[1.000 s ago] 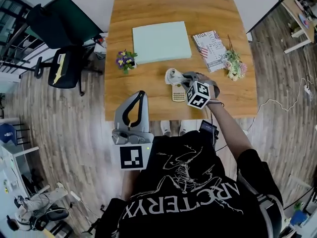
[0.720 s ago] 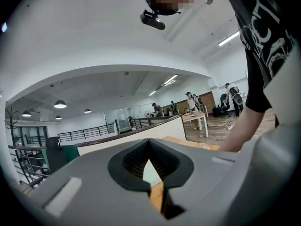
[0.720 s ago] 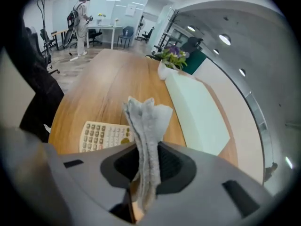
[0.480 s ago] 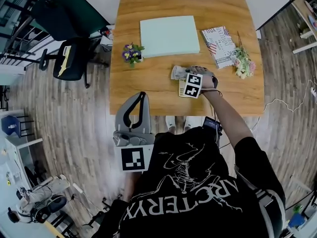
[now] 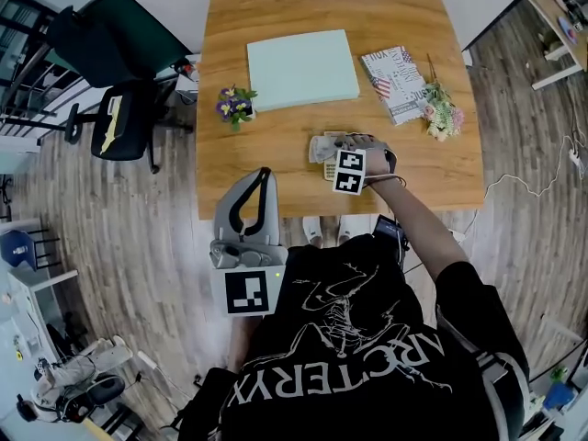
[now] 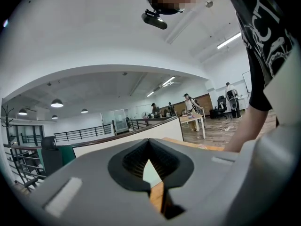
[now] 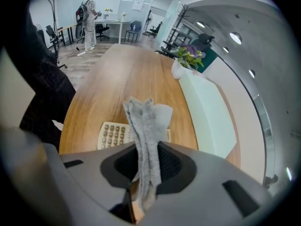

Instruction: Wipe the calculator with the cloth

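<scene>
The right hand-held gripper [image 7: 148, 149] is clenched on a grey cloth [image 7: 146, 119]. The cloth is bunched into a narrow upright fold that sticks out past the jaw tips and hangs over the beige calculator [image 7: 112, 135]. The calculator lies flat and keys-up on the wooden bench [image 7: 127, 79], in the half nearer the person, with a pale green pad [image 5: 303, 67] well beyond it. Whether the cloth is actually touching the calculator cannot be told from these views. The left hand-held gripper [image 6: 149, 145] is closed on nothing and held off the bench at the person's side, so nothing steadies the calculator. That is probably the main risk: the calculator looks light and sits loose on smooth wood, so a firm sideways stroke may push it along rather than wipe it, possibly towards the near edge. The narrow fold may also clean only a thin strip on each pass and leave most of the keypad untouched. Pressing harder to make up for that could bring the hard jaw tips down onto the keys or the display. A dragging stroke could also pull the cloth partly out of the grip if the fold catches between the keys.
</scene>
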Available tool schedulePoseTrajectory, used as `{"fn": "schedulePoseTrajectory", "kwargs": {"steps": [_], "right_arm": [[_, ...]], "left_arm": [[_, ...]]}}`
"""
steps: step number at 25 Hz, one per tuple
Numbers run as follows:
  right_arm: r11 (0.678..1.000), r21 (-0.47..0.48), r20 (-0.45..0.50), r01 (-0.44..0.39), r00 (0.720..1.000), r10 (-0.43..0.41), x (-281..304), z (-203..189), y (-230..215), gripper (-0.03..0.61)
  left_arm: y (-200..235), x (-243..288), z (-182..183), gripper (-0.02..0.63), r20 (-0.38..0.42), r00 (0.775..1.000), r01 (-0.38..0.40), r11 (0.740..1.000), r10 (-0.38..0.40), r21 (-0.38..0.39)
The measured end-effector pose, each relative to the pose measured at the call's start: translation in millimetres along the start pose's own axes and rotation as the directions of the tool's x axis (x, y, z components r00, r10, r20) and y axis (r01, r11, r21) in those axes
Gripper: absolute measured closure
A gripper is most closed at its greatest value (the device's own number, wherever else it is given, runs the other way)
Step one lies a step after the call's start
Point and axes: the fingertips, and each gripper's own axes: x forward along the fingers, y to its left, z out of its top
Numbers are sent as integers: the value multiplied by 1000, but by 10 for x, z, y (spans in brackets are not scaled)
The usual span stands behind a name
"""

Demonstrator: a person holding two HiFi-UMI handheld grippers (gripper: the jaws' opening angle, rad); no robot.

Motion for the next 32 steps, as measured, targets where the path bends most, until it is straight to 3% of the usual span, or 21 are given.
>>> {"fn": "schedulePoseTrajectory", "kwargs": {"steps": [8, 21, 32], "right_arm": [[999, -33, 8, -31, 999, 31, -141, 67, 451, 492], [986, -56, 5, -156, 988, 156, -286, 63, 1050, 492], [978, -37, -2, -205, 979, 205, -201, 29, 1258, 492]], "left_arm": [[-70, 76, 24, 604, 23, 999, 34, 999, -33, -4], [-75, 108, -15, 604, 35, 998, 44, 998, -43, -43], [-74, 113, -6, 604, 41, 998, 40, 998, -37, -54]]}}
